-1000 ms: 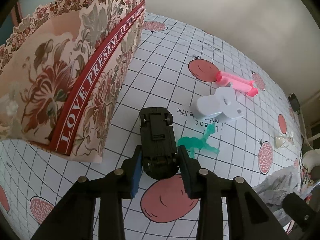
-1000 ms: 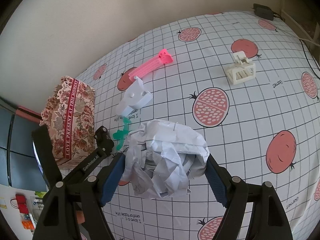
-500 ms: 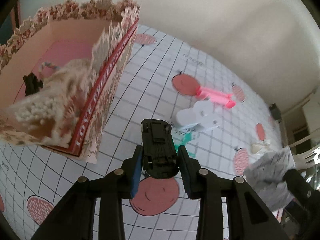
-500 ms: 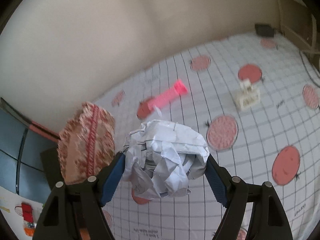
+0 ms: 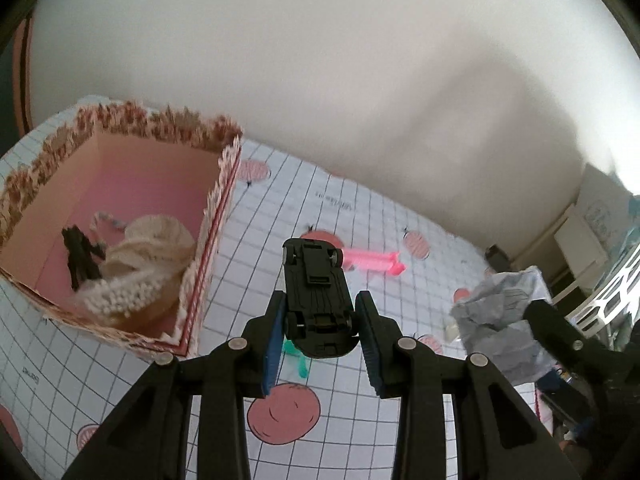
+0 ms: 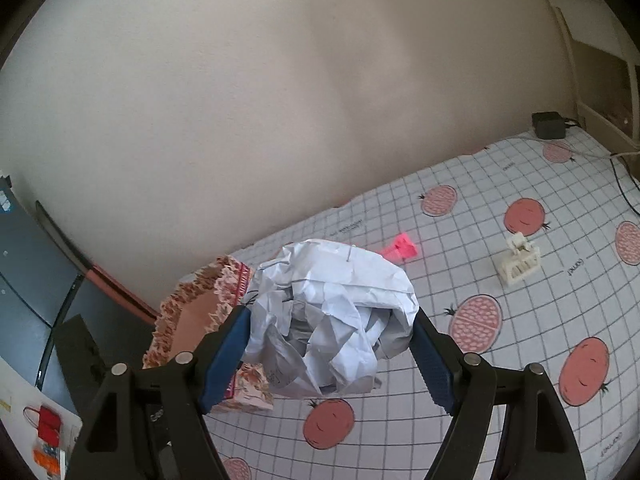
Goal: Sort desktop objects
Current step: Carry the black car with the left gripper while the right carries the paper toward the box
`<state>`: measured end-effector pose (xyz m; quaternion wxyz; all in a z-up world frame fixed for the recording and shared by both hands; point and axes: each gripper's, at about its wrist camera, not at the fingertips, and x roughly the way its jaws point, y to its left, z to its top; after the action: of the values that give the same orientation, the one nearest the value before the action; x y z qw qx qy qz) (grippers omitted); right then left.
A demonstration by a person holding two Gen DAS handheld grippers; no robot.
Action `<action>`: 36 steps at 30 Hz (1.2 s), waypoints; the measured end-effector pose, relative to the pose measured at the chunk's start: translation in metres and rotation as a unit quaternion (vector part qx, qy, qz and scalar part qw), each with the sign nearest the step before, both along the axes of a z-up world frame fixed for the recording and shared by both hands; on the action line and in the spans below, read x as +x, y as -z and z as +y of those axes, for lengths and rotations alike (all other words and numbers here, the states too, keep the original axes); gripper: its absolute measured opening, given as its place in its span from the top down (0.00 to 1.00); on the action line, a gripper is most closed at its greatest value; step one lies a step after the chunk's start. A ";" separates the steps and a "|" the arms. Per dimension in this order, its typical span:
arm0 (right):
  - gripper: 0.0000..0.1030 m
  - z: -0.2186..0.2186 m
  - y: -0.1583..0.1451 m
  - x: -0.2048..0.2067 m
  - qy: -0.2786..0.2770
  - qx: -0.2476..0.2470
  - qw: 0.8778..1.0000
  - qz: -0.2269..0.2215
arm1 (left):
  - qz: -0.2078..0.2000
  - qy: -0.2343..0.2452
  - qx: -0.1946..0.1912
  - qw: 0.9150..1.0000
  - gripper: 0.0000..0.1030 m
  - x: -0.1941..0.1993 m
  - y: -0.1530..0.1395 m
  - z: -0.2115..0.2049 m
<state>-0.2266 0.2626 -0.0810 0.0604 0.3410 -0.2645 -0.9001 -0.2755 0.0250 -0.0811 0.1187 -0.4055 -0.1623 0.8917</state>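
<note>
My left gripper [image 5: 320, 332] is shut on a black toy car [image 5: 316, 296], underside up, held in the air above the tablecloth to the right of the floral box [image 5: 208, 276]. The box is open and holds a cream knitted item [image 5: 148, 256] and a small black figure [image 5: 82, 254]. My right gripper [image 6: 328, 356] is shut on a crumpled white paper ball [image 6: 328, 312], lifted above the table; the ball also shows in the left wrist view [image 5: 500, 312]. The floral box shows behind it in the right wrist view [image 6: 192, 316].
A pink plastic piece [image 5: 372, 258] lies beyond the car, also in the right wrist view [image 6: 400, 249]. A green figure [image 5: 298, 356] lies under the left gripper. A cream clip-like toy [image 6: 518, 262] and a black adapter [image 6: 550, 125] are at the right.
Both grippers have risen higher with their loads. The left gripper now looks down into the open box; the white block is hidden behind the car.
</note>
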 end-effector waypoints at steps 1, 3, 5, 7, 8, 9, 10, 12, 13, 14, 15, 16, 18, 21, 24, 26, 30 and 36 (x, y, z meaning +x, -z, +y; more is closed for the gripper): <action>0.21 -0.002 0.000 -0.001 -0.001 0.000 1.000 0.000 | 0.004 0.000 0.001 1.000 0.65 0.001 -0.002 -0.002; 0.21 -0.006 0.001 -0.003 -0.002 0.000 1.000 -0.002 | 0.009 -0.002 0.006 1.000 0.65 0.004 -0.007 -0.008; 0.21 -0.010 0.003 -0.003 -0.002 -0.002 1.000 -0.003 | 0.011 -0.005 0.010 1.000 0.65 0.004 -0.009 -0.012; 0.21 -0.016 0.002 -0.006 -0.006 -0.002 1.000 -0.002 | 0.013 -0.011 0.016 1.000 0.65 0.004 -0.011 -0.018; 0.21 -0.020 0.002 -0.007 -0.008 -0.002 1.000 0.001 | 0.016 -0.014 0.021 1.000 0.65 0.004 -0.013 -0.022; 0.21 -0.023 0.001 -0.006 -0.010 -0.002 1.000 0.004 | 0.018 -0.017 0.024 0.999 0.65 0.005 -0.014 -0.025; 0.21 -0.026 0.001 -0.005 -0.015 -0.002 1.000 0.007 | 0.021 -0.019 0.027 0.999 0.65 0.006 -0.016 -0.028; 0.21 -0.036 -0.001 -0.007 -0.023 -0.002 1.000 0.012 | 0.023 -0.022 0.032 0.999 0.65 0.008 -0.019 -0.035; 0.21 -0.040 -0.001 -0.008 -0.027 -0.002 1.000 0.014 | 0.025 -0.025 0.034 0.999 0.65 0.009 -0.019 -0.037; 0.21 -0.046 -0.002 -0.009 -0.033 -0.003 0.999 0.015 | 0.027 -0.030 0.037 0.998 0.65 0.010 -0.020 -0.043; 0.21 -0.051 -0.001 -0.010 -0.037 -0.005 0.999 0.015 | 0.029 -0.034 0.040 0.998 0.65 0.010 -0.021 -0.047; 0.21 -0.055 -0.001 -0.012 -0.041 -0.005 0.999 0.013 | 0.030 -0.038 0.043 0.998 0.65 0.011 -0.022 -0.051; 0.21 -0.066 0.001 -0.015 -0.052 -0.009 0.999 0.010 | 0.033 -0.049 0.049 0.997 0.65 0.013 -0.023 -0.061; 0.21 -0.080 0.001 -0.017 -0.063 -0.004 0.998 0.013 | 0.034 -0.069 0.060 0.995 0.65 0.017 -0.022 -0.079; 0.21 -0.091 0.001 -0.020 -0.071 0.000 0.997 0.015 | 0.029 -0.088 0.068 0.993 0.65 0.019 -0.018 -0.096; 0.21 -0.100 0.005 -0.019 -0.075 0.002 0.997 0.015 | 0.025 -0.097 0.071 0.992 0.65 0.020 -0.015 -0.107; 0.21 -0.118 0.007 -0.021 -0.088 -0.003 0.996 0.013 | 0.024 -0.118 0.070 0.990 0.65 0.022 -0.012 -0.126; 0.21 -0.149 0.009 -0.023 -0.113 0.012 0.993 0.022 | 0.026 -0.143 0.085 0.986 0.65 0.026 -0.011 -0.152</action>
<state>-0.2500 0.1139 -0.0898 0.1639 0.3496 -0.2121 -0.8977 -0.2492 -0.1274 -0.0706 0.0280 -0.3430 -0.2905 0.8928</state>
